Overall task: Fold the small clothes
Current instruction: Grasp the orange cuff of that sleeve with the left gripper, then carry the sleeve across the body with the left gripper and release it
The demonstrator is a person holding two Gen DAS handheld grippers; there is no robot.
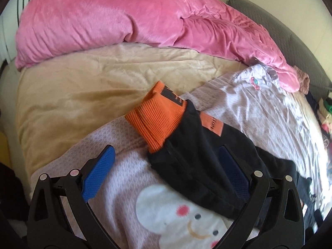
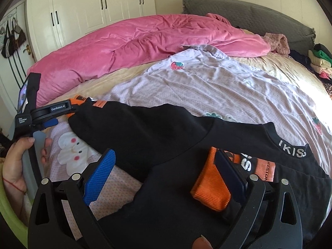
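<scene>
1. Black sweatshirt (image 2: 166, 128): small, with orange cuffs, lying on the lilac printed sheet (image 2: 217, 91) at the near side of the bed. The collar (image 2: 290, 147), lettered in white, is lying to the right in the right wrist view. The body is spreading flat, probably so the sleeves can be folded in over it.

2. Left sleeve (image 1: 186, 155): stretching out across the sheet, its orange cuff (image 1: 157, 114) pointing away toward the beige blanket (image 1: 83, 87). It is lying straight and uncreased, which suits a fold at the shoulder.

3. Right sleeve cuff (image 2: 209, 184): orange, already lying folded in on the black chest, just below the printed patch (image 2: 267, 170).

4. Left claw (image 1: 166, 170): jaws standing wide, 1 blue pad (image 1: 99, 172) over the sheet, the other over the black sleeve, gripping nothing. It is hovering astride the sleeve near the cuff, seemingly lining up a pinch. In the right wrist view it (image 2: 53, 120) is showing from the side, with the person's hand (image 2: 18, 161) around its handle.

5. Right claw (image 2: 164, 172): jaws also standing wide, holding nothing; the right finger is sitting just beside or on the folded-in cuff, contact uncertain. It may be steadying that fold.

6. Pink quilt (image 1: 108, 18): bunched along the far side of the bed, well apart from the work.

7. Stack of clothes (image 2: 320, 62): piled at the far right edge of the bed, likely finished pieces.
</scene>
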